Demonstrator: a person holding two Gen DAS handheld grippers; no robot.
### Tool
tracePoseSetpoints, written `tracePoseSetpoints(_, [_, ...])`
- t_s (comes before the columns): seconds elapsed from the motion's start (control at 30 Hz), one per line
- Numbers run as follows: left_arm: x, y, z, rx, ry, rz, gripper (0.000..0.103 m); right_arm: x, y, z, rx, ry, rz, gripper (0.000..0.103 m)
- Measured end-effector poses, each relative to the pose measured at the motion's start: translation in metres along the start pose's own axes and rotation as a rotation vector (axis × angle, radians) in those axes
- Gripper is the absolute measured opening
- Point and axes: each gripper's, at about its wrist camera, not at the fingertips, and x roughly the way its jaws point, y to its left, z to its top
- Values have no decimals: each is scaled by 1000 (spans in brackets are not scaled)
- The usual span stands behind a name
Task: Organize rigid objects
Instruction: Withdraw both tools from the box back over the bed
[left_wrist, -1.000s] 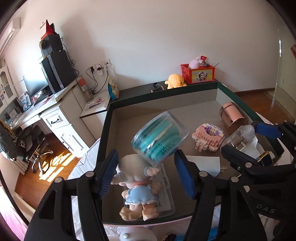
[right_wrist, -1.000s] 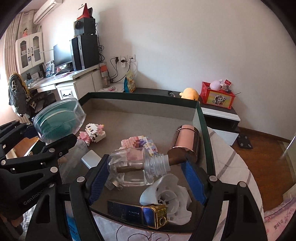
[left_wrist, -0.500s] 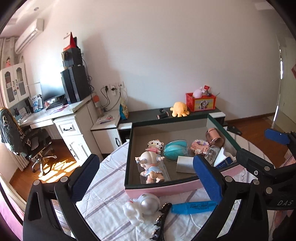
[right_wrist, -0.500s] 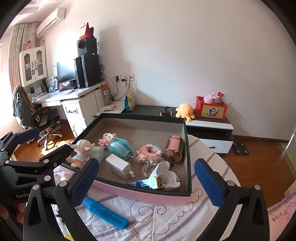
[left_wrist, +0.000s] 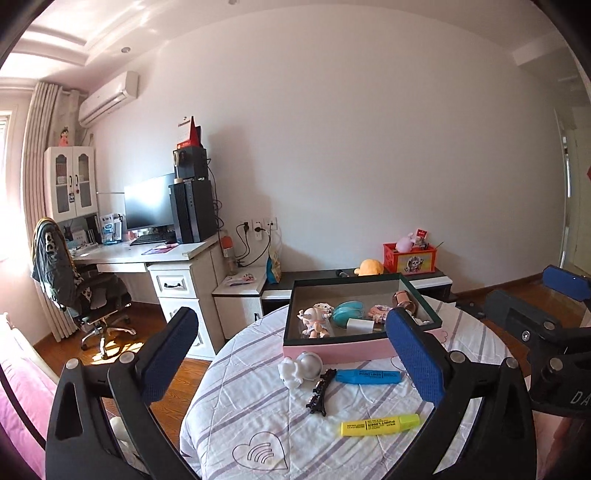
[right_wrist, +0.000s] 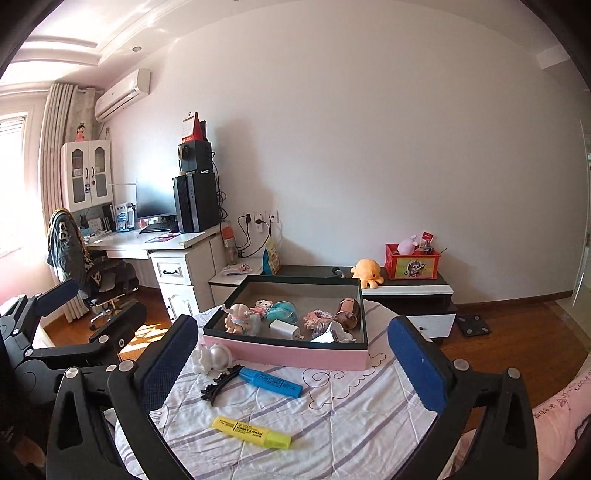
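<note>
A: Status on the tray (left_wrist: 334, 349)?
B: Pink-walled, dark-rimmed, on the round quilted desk (right_wrist: 343, 417). Holds the doll (right_wrist: 236, 317), teal case (right_wrist: 282, 311), white charger (right_wrist: 283, 328), copper cylinder (right_wrist: 349, 313).
A: Outside it?
B: Blue marker (left_wrist: 367, 376), yellow marker (left_wrist: 380, 425), black clip (left_wrist: 320, 391), white-silver figure (left_wrist: 303, 367) lie just in front.
A: Grippers?
B: Left gripper (left_wrist: 293, 356) and right gripper (right_wrist: 291, 360): jaws spread wide, holding nothing. Both have pulled well back from the tray since a second ago; the teal case and glass bottle now sit inside.
</note>
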Motion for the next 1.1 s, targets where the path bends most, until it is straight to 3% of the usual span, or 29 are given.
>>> tracePoseSetpoints(0.57, [-75, 10, -2, -26, -65, -16, 103, -85, 21, -1, -13, -72, -25, 103])
tracePoseSetpoints(1.1, [-71, 9, -10, -26, -51, -19, 103, -83, 24, -7, -20, -61, -29, 103])
